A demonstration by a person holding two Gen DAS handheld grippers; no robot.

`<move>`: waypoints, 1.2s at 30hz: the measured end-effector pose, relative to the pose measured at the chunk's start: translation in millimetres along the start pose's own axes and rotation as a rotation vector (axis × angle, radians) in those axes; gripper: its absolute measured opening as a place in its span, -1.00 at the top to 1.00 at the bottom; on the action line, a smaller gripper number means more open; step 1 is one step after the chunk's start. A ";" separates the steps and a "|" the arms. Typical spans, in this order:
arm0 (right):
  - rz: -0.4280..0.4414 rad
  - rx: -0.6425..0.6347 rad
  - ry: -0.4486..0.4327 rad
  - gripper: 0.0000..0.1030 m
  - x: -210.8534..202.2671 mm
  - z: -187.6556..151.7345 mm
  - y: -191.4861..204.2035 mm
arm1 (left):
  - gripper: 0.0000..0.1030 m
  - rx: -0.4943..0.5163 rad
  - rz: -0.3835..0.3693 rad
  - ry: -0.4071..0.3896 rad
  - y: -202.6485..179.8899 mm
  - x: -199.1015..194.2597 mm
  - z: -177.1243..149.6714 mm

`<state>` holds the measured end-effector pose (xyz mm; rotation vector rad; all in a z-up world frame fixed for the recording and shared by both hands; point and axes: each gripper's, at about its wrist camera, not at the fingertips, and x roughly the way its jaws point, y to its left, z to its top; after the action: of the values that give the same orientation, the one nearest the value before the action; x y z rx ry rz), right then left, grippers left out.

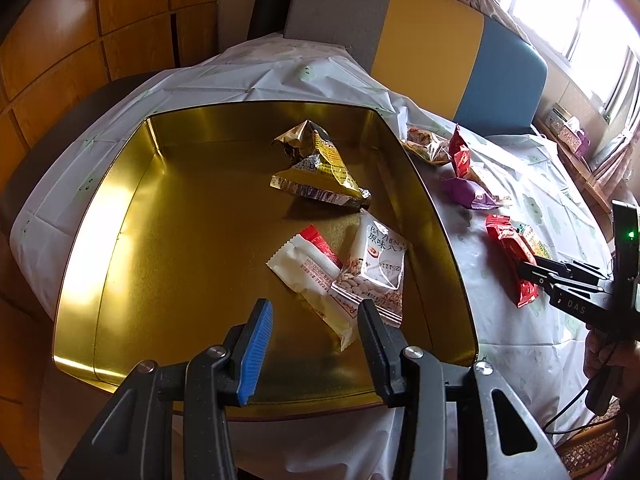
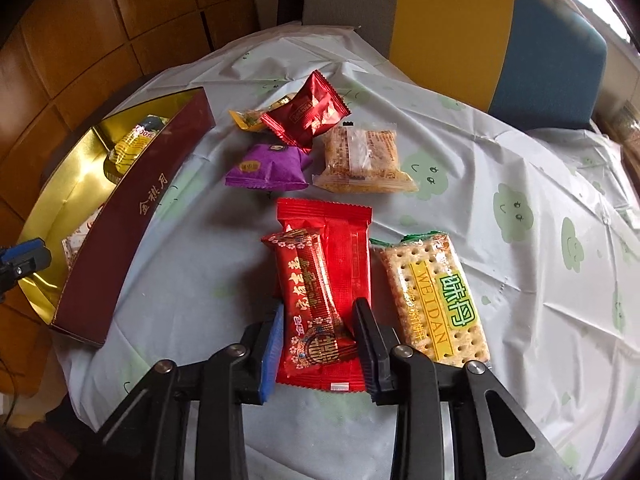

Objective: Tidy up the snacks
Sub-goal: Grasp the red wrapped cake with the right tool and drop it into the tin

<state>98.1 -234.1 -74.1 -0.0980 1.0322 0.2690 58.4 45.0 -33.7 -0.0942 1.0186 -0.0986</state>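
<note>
A gold-lined tin box (image 1: 120,248) with a maroon outer wall (image 2: 132,236) holds a yellow snack bag (image 1: 320,168), a white-and-red packet (image 1: 308,272) and a white nut packet (image 1: 376,268). My left gripper (image 1: 316,320) is open and empty above the box's near part. My right gripper (image 2: 320,316) is open, its fingers either side of a red patterned packet (image 2: 308,296) that lies on a plain red packet (image 2: 344,256) on the table. It also shows in the left wrist view (image 1: 532,268).
On the white tablecloth (image 2: 500,160) lie a cracker pack (image 2: 432,300), a purple packet (image 2: 268,168), a dark red packet (image 2: 308,112), a clear rice-cake packet (image 2: 364,160) and a small yellow packet (image 2: 248,120). A grey, yellow and blue chair back (image 1: 420,36) stands behind.
</note>
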 end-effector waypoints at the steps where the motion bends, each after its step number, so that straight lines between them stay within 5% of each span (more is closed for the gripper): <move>1: -0.003 -0.006 0.000 0.38 -0.6 -0.7 0.5 | 0.13 -0.003 0.000 0.000 1.1 -0.4 0.1; 11: 0.066 0.068 -0.049 0.52 -35.3 -1.4 4.1 | 0.13 -0.065 0.033 -0.051 31.4 -15.5 5.4; 13: 0.136 0.115 -0.058 0.52 -43.6 2.5 8.2 | 0.13 -0.084 0.048 -0.060 41.8 -17.7 5.6; 21: 0.339 -0.032 -0.098 0.52 -59.3 43.9 111.6 | 0.13 -0.131 0.123 -0.122 77.5 -31.5 6.3; 28: 0.418 -0.222 0.001 0.52 -24.6 59.3 216.3 | 0.13 -0.190 0.152 -0.143 106.3 -39.1 3.2; 36: 0.393 -0.279 0.154 0.51 27.6 57.3 252.6 | 0.13 -0.227 0.151 -0.120 122.1 -31.7 -5.7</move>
<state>91.9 25.8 -56.9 -0.1699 1.1590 0.7728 41.7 169.9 -25.2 -0.2267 0.9113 0.1593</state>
